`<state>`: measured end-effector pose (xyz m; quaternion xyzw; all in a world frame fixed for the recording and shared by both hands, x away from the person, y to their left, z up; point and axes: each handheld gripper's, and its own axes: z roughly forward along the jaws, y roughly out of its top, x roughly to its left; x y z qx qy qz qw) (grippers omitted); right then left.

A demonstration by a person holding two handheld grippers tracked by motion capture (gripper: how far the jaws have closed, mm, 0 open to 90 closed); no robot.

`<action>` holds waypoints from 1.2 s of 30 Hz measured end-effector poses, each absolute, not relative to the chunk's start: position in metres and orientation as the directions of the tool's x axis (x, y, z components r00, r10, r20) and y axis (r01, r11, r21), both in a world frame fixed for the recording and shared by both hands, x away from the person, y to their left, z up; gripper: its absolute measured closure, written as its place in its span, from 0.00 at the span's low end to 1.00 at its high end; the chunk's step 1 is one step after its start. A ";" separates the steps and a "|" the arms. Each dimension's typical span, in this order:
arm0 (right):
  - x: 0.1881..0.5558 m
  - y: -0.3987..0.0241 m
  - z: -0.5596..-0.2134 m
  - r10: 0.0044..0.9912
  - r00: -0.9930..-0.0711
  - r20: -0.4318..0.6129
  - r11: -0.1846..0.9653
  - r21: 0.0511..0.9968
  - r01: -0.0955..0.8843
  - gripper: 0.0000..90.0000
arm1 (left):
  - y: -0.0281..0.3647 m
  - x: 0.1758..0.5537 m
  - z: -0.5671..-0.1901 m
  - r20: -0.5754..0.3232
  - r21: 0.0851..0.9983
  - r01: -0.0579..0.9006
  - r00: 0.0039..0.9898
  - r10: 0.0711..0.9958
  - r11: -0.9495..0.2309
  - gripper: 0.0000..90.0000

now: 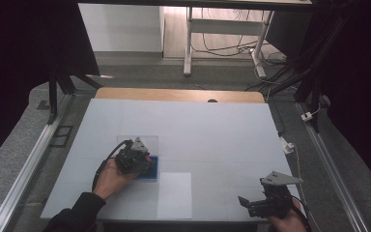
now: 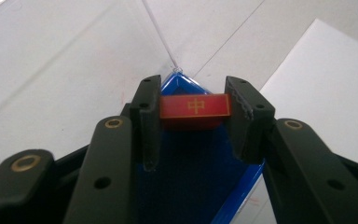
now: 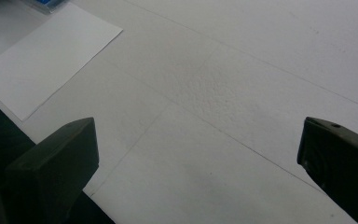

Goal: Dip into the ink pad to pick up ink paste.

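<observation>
1. Left gripper [image 2: 193,112]: jaws clamped on the ends of one red tile [image 2: 195,106], which sits squarely between the pads, above the blue tray [image 2: 191,172].
2. Count: one red tile, one blue tray, one white sheet [image 1: 175,195] just right of the tray.
3. Left hand [image 1: 110,178] lies at the tray's near edge; right gripper [image 1: 245,201], jaws wide apart and empty, rests well right of the tray.

Dim room; grey carpet floor [image 1: 140,77] around white surface [image 1: 212,130]; white desk frame [image 1: 222,29] far, cables [image 1: 232,47] beneath; black curtains [image 1: 24,48] left, right.
</observation>
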<state>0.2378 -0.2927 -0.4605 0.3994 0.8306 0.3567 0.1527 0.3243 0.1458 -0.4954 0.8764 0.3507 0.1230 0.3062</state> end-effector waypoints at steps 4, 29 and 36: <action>0.238 -0.293 -0.460 0.771 -0.636 0.031 0.427 0.716 0.552 0.00 | 0.151 0.324 -0.490 -0.034 0.640 0.545 0.724 0.689 -0.542 0.65; 0.236 -0.294 -0.460 0.769 -0.638 0.024 0.428 0.722 0.543 0.00 | 0.207 0.311 -0.481 -0.077 0.650 0.625 0.621 0.780 -0.433 0.65; 0.236 -0.293 -0.460 0.768 -0.640 0.023 0.429 0.723 0.541 0.00 | 0.215 0.311 -0.484 -0.085 0.644 0.643 0.599 0.796 -0.414 0.65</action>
